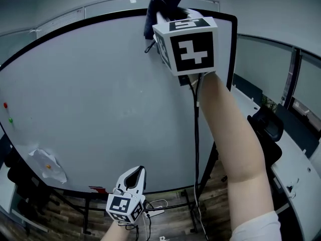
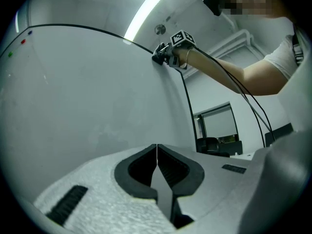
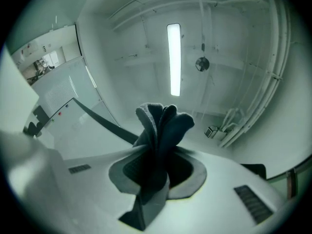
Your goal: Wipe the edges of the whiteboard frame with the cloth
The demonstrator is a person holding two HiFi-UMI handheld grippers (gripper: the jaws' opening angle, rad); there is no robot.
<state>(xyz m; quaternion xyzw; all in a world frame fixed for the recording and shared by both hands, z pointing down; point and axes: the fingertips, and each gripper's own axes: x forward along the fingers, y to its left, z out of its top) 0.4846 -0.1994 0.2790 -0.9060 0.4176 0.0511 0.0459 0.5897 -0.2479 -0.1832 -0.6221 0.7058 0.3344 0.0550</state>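
One big whiteboard fills your view, with a black frame all round it. You've got the dark cloth up at the top edge, near the right corner, bunched up and pinched tight in your right claw. I'd press the wad flat onto the rail and drag along it in one steady line, so the loose tail doesn't just flap over the board face. Mind the cable hanging below that claw. Your left claw sits low by the bottom rail, closed on nothing, so it's spare.
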